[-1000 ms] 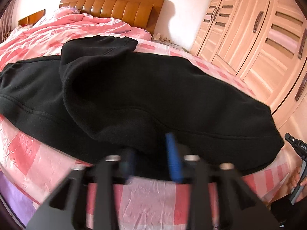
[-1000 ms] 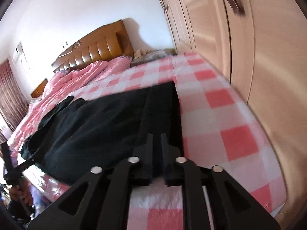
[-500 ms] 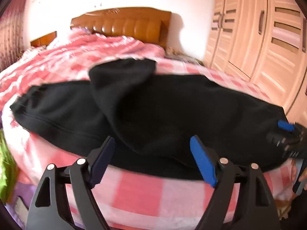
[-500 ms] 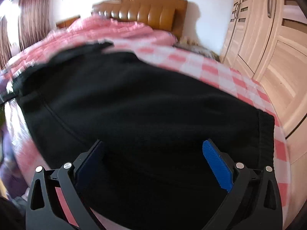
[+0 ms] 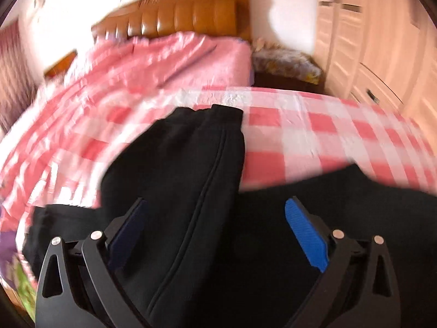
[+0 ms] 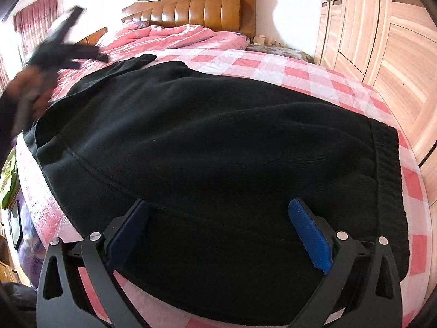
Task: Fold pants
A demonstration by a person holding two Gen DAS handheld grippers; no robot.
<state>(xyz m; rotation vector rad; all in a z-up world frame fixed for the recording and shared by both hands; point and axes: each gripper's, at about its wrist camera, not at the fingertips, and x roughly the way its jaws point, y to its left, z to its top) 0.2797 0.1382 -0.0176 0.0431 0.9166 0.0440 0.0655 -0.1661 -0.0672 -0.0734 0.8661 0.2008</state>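
Note:
Black pants (image 6: 218, 125) lie across the pink checked bed (image 6: 314, 76), waistband (image 6: 387, 177) to the right. One leg (image 5: 177, 164) is folded back and runs away from me towards the pillows. My left gripper (image 5: 215, 205) hovers over that leg with its jaws opening; the cloth lies below them and is not pinched. The picture there is blurred by motion. My right gripper (image 6: 218, 203) stands open over the near edge of the pants, with nothing pressed between its blue pads. In the right wrist view the left gripper (image 6: 57, 43) shows at the upper left, held by a hand (image 6: 27, 93).
A bunched pink quilt (image 6: 164, 35) lies before the brown headboard (image 6: 196, 8) at the far end. A wooden wardrobe (image 6: 382, 41) stands close along the bed's right side. A small stand with a floral cloth (image 5: 286, 63) sits between them.
Both grippers have gone from nearly shut at the pants' edge to wide open. The left one has swung forward over the folded leg. The right one turned over the pants, then held still.

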